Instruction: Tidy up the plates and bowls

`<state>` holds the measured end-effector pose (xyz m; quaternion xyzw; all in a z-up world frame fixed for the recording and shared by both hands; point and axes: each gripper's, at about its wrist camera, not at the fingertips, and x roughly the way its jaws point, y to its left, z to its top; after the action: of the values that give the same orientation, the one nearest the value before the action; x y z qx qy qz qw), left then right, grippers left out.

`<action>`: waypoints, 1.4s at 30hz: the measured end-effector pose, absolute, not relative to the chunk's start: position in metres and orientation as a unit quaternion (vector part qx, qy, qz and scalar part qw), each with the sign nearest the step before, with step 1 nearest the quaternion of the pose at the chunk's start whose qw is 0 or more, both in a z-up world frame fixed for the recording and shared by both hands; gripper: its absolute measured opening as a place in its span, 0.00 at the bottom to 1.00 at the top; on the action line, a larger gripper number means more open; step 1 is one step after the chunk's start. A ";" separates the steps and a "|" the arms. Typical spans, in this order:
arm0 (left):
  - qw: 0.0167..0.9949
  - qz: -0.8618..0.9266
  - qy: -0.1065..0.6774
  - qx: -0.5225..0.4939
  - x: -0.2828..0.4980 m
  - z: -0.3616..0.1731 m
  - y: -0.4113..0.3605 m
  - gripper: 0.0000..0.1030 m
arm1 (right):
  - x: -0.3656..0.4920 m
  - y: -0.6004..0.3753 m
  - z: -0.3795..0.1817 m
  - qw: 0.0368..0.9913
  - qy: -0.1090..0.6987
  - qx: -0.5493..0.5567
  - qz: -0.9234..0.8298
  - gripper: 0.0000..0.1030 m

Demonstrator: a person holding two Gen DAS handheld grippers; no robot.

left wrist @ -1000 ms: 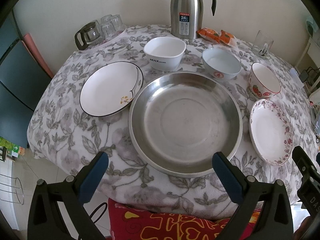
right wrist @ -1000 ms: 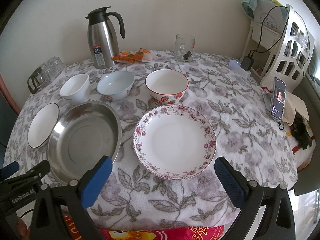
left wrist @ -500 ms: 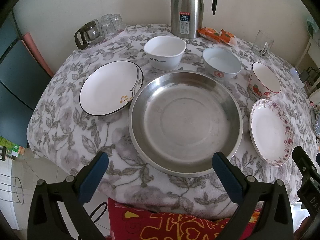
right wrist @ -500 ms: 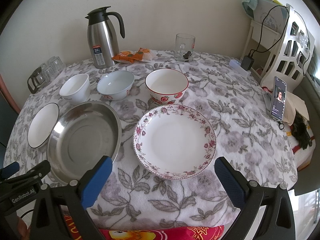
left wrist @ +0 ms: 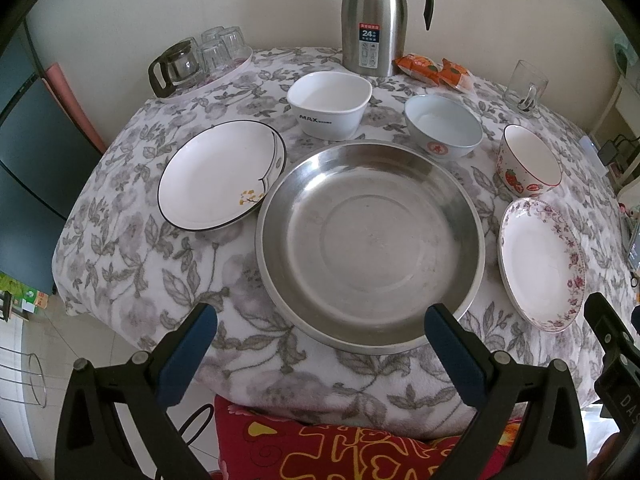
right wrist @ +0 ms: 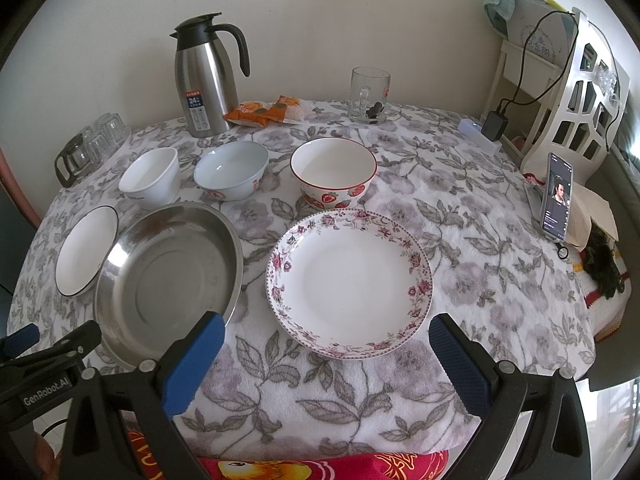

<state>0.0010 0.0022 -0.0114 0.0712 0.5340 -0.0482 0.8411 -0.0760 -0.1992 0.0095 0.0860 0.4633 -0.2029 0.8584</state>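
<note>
A large steel basin [left wrist: 370, 240] [right wrist: 168, 276] sits at the table's near middle. Left of it lies a black-rimmed white plate [left wrist: 222, 180] [right wrist: 86, 250]; right of it a rose-rimmed plate [left wrist: 540, 266] [right wrist: 348, 282]. Behind stand a square white bowl [left wrist: 330, 104] [right wrist: 150, 180], a pale blue bowl [left wrist: 442, 130] [right wrist: 232, 170] and a strawberry bowl [left wrist: 528, 164] [right wrist: 334, 172]. My left gripper [left wrist: 320, 324] hangs open at the near edge before the basin. My right gripper [right wrist: 324, 334] is open before the rose-rimmed plate. Neither holds anything.
A steel thermos jug [left wrist: 376, 20] stands at the back with snack packets [left wrist: 434, 68] and a glass mug [right wrist: 370, 96]. A tray of glasses [left wrist: 200, 60] is back left. A phone [right wrist: 556, 196] and white rack [right wrist: 576, 80] are at the right. A red cushion [left wrist: 320, 448] lies below the table edge.
Both grippers stay open and almost still; the left view has crept slightly closer to the basin. No dish has moved.
</note>
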 end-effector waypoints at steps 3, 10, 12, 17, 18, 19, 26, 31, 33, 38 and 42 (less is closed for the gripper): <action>0.841 -0.048 0.534 0.071 0.001 -0.011 0.002 1.00 | -0.076 -0.199 0.010 0.858 0.463 0.086 -0.203 1.00; 0.841 -0.049 0.534 0.071 0.001 -0.012 0.002 1.00 | -0.076 -0.199 0.010 0.858 0.463 0.086 -0.203 1.00; 0.841 -0.049 0.535 0.071 0.001 -0.012 0.002 1.00 | -0.076 -0.199 0.010 0.858 0.464 0.086 -0.203 1.00; 0.841 -0.049 0.534 0.071 0.002 -0.011 0.003 1.00 | -0.076 -0.199 0.010 0.858 0.464 0.086 -0.203 1.00; 0.841 -0.049 0.534 0.071 0.001 -0.011 0.003 1.00 | -0.076 -0.199 0.010 0.858 0.464 0.086 -0.203 1.00; 0.841 -0.049 0.534 0.071 0.001 -0.012 0.002 1.00 | -0.076 -0.199 0.010 0.858 0.464 0.086 -0.203 1.00; 0.841 -0.049 0.533 0.074 0.000 -0.011 0.000 1.00 | -0.080 -0.202 0.015 0.866 0.450 0.091 -0.200 1.00; 0.835 -0.088 0.540 0.052 0.002 -0.001 -0.012 1.00 | -0.090 -0.215 0.023 0.880 0.423 0.135 -0.166 1.00; 0.829 -0.119 0.545 0.033 0.004 0.003 -0.025 1.00 | -0.091 -0.223 0.024 0.885 0.418 0.135 -0.155 1.00; 0.810 -0.174 0.560 0.024 0.008 0.007 -0.071 1.00 | -0.095 -0.258 0.028 0.889 0.412 0.132 -0.153 1.00; 0.782 -0.198 0.591 0.021 0.013 -0.008 -0.104 0.99 | -0.099 -0.303 0.013 0.877 0.415 0.177 -0.166 1.00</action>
<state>0.0126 -0.1040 -0.0083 0.0212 0.5908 -0.1976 0.7819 -0.0992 -0.3033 0.0131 0.1768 0.4148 -0.1659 0.8770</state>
